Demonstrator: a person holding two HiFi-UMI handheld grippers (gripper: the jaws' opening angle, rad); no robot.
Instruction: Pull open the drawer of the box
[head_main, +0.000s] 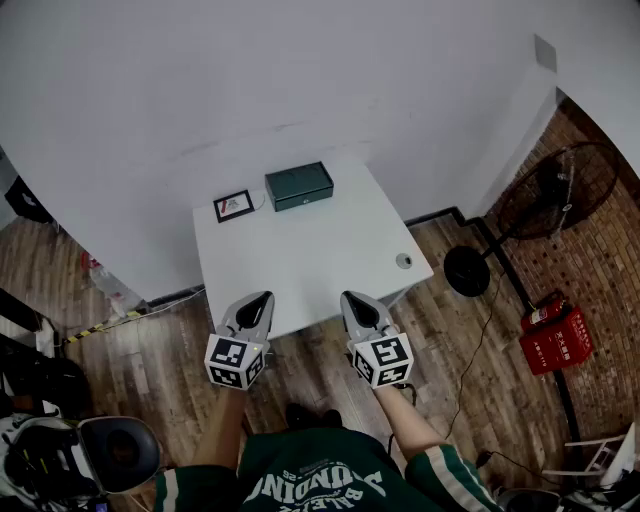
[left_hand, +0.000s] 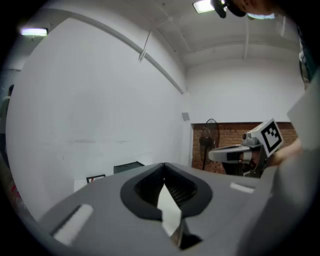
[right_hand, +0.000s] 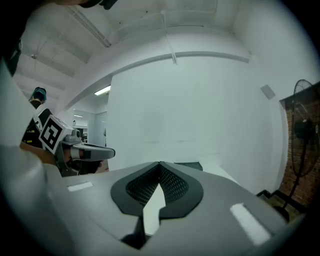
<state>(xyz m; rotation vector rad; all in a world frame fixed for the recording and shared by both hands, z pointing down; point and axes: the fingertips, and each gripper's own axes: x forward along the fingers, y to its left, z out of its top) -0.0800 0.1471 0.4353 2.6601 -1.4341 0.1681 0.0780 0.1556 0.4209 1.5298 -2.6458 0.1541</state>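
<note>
The dark green box (head_main: 299, 186) stands at the far edge of the white table (head_main: 310, 260), its drawer closed. Both grippers hover side by side over the table's near edge, well short of the box. My left gripper (head_main: 263, 298) is shut with nothing between its jaws, and so is my right gripper (head_main: 349, 297). In the left gripper view the box (left_hand: 128, 166) shows small beyond the shut left gripper (left_hand: 164, 165), with the right gripper (left_hand: 227, 154) alongside. In the right gripper view the box (right_hand: 189, 165) peeks over the shut right gripper (right_hand: 159, 164).
A small black picture frame (head_main: 233, 206) stands left of the box. A small round object (head_main: 403, 261) lies near the table's right edge. A floor fan (head_main: 555, 190) and a red extinguisher box (head_main: 555, 338) stand on the floor to the right.
</note>
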